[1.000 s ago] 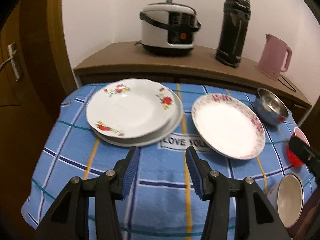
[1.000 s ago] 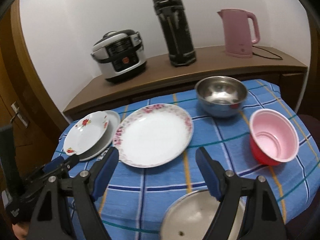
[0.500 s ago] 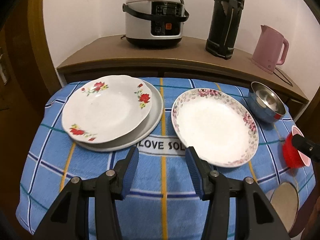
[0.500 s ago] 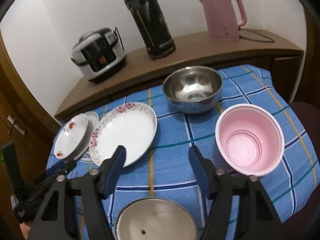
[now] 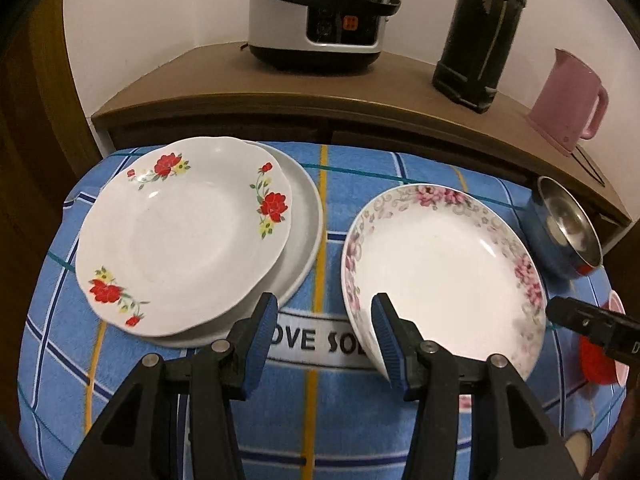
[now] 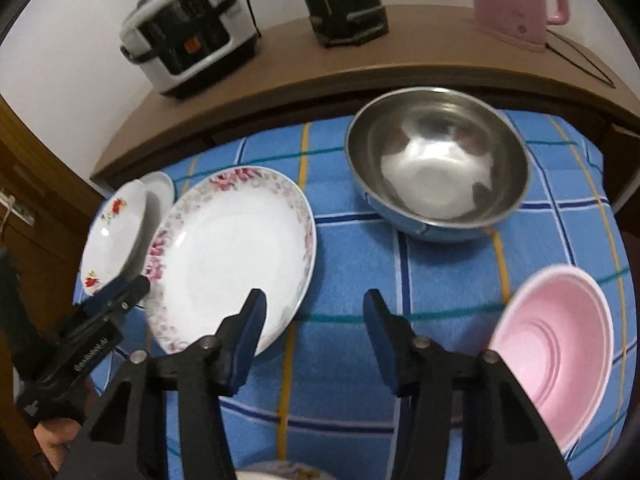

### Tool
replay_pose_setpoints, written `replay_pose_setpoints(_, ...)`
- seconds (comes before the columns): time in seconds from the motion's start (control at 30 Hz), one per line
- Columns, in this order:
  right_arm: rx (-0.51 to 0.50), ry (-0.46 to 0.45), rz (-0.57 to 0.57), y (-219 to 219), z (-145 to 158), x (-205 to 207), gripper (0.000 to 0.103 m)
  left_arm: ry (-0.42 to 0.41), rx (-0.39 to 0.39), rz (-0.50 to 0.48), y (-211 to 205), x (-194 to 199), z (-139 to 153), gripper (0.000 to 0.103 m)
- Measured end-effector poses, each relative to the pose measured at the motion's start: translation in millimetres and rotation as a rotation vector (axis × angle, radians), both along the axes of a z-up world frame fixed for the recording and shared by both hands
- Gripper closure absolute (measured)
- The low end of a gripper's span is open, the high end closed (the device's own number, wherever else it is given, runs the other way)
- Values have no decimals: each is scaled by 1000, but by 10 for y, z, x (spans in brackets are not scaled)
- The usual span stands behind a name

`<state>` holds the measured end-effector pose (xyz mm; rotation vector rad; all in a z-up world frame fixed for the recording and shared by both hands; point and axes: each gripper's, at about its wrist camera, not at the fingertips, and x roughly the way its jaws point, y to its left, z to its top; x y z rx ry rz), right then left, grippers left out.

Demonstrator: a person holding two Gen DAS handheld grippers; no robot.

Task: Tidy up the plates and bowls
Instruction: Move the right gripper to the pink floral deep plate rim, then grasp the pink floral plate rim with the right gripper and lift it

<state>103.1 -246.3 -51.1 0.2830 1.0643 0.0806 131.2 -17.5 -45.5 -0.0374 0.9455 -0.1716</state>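
On the blue checked cloth [image 5: 320, 400] a red-flowered plate [image 5: 184, 236] lies on a plain white plate [image 5: 306, 216]. A pink-flowered plate [image 5: 444, 268] [image 6: 232, 248] lies to their right. My left gripper [image 5: 324, 312] is open just above the cloth, its right finger over that plate's near-left rim. My right gripper [image 6: 314, 308] holds nothing and its jaws are closing, its left finger over the same plate's near-right rim. A steel bowl [image 6: 436, 172] stands behind it and a pink bowl [image 6: 556, 344] to its right.
A rice cooker [image 5: 320, 12], a black flask [image 5: 484, 28] and a pink kettle [image 5: 568, 108] stand on the wooden shelf [image 5: 248, 84] behind the table. Another bowl's rim [image 6: 280, 474] shows at the near edge. A hand [image 6: 52, 440] holds the left gripper [image 6: 112, 304].
Both grippers have moved forward and down toward the pink-flowered plate. The right gripper's jaws have narrowed, and the near bowl has slid almost out of its view.
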Motion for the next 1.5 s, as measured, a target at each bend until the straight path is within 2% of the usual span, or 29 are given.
replay_pose_setpoints(0.3, -21, 57, 47, -34, -169, 271, 62, 12, 12, 4, -82, 159, -85, 51)
replay_pose_setpoints(0.43, -16, 83, 64, -56, -267, 369, 73, 1, 30, -3, -138, 201, -98, 51)
replay_pose_setpoints(0.53, 0, 95, 82, -51, -327, 421, 75, -6, 52, -5, -160, 223, -114, 51)
replay_pose_setpoints(0.7, 12, 96, 118, 26, -334, 460, 85, -1, 44, 4, -165, 260, -125, 51)
replay_pose_setpoints(0.87, 15, 99, 130, 52, -336, 482, 85, -13, 44, -17, -228, 292, -111, 51)
replay_pose_setpoints(0.93, 32, 102, 131, 34, -343, 490, 85, -11, 26, -53, -287, 305, -108, 51)
replay_pose_setpoints(1.0, 37, 102, 132, 33, -346, 496, 85, 28, -6, -92, -350, 335, -155, 51)
replay_pose_setpoints(1.1, 28, 97, 148, 39, -338, 498, 84, 41, 6, -77, -358, 334, -222, 51)
replay_pose_setpoints(1.33, 44, 90, 153, 15, -349, 493, 84, 22, -75, -34, -131, 286, -105, 51)
replay_pose_setpoints(1.43, 52, 89, 152, 20, -355, 499, 84, 24, -60, -48, -161, 309, -111, 51)
replay_pose_setpoints(1.5, 59, 89, 155, -2, -355, 496, 84, 33, -81, -61, -191, 277, -113, 51)
